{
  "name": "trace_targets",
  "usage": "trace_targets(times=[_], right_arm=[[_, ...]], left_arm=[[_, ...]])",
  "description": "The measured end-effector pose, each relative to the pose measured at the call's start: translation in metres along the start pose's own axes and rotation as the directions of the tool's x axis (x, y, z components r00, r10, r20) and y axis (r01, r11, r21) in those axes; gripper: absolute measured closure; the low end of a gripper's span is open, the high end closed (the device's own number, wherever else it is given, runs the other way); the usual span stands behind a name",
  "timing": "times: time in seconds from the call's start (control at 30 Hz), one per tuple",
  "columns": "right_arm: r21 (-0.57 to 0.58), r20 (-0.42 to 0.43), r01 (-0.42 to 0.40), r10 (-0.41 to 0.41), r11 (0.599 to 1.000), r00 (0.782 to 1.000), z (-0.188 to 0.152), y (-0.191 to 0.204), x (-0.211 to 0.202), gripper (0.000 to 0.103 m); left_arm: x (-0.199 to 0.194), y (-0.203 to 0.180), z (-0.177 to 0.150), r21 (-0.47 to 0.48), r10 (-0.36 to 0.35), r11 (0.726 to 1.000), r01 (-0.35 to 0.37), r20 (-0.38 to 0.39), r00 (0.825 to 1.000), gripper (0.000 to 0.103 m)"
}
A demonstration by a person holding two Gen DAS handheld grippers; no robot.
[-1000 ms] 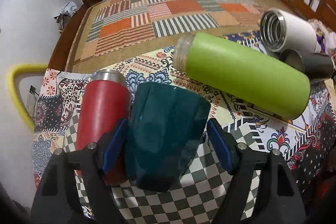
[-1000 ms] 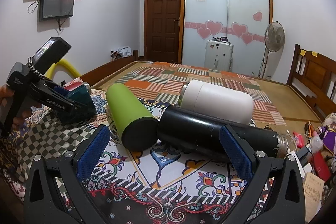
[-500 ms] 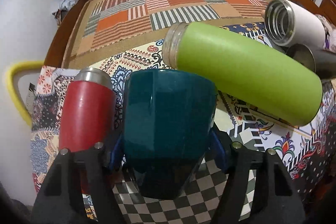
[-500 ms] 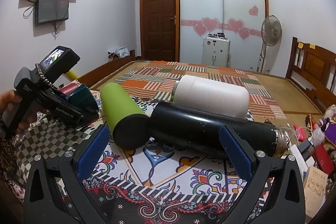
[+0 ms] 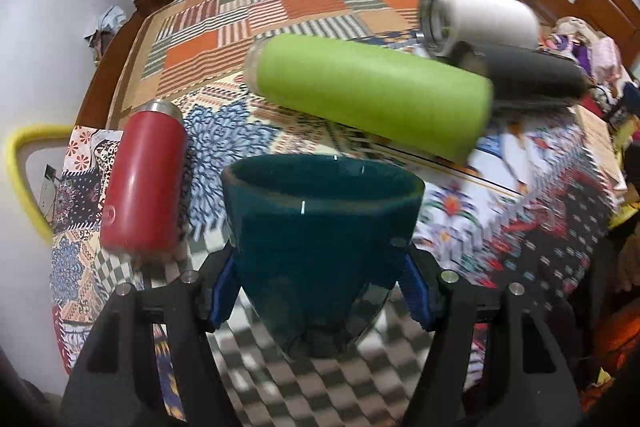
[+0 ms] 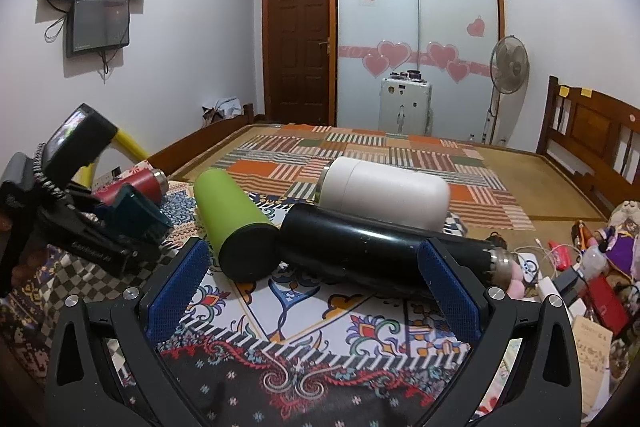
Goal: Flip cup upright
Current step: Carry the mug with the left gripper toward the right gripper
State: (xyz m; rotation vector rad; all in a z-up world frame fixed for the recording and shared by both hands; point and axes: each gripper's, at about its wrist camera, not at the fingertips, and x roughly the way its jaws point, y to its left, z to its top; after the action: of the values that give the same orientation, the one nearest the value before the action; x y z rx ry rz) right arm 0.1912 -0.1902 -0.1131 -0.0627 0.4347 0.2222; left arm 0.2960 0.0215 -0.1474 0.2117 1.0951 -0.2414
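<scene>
Glossy teal faceted cup (image 5: 320, 227) between tongs (image 5: 320, 291)

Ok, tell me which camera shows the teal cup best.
Left wrist: the teal cup fills the centre, clamped in the left gripper, though blurred. The right wrist view shows it small, side-on, partly hidden by that gripper.

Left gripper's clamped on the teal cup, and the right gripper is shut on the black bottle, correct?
Not quite. The left gripper does clamp the teal cup, but the right wrist view shows the right gripper open, with the black bottle lying beyond its fingers.
</scene>
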Motion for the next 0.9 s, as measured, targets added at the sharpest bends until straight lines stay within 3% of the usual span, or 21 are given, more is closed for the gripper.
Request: trace_targets(times=[0.37,0.63,0.9], right_arm=[[0.011,0.042,0.025,-0.025,1.0,0.999,0.004,-0.009,-0.041,0.0],[0.008,0.054,0.036,-0.037,0.999,0.998,-0.002,-0.013,-0.057,0.0],[0.003,0.034,0.037,-0.037,0.999,0.999,-0.01,-0.015,-0.051,0.0]], left_arm=[[-0.04,-0.067,-0.024,0.102,-0.092,0.991,0.091,0.006,0.996,0.035],[-0.025,-0.101,-0.029,0.121,-0.158,0.98,0.161,-0.03,0.987,0.035],[-0.009,-0.113,-0.017,0.113,-0.197,0.974,0.197,-0.006,0.98,0.035]])
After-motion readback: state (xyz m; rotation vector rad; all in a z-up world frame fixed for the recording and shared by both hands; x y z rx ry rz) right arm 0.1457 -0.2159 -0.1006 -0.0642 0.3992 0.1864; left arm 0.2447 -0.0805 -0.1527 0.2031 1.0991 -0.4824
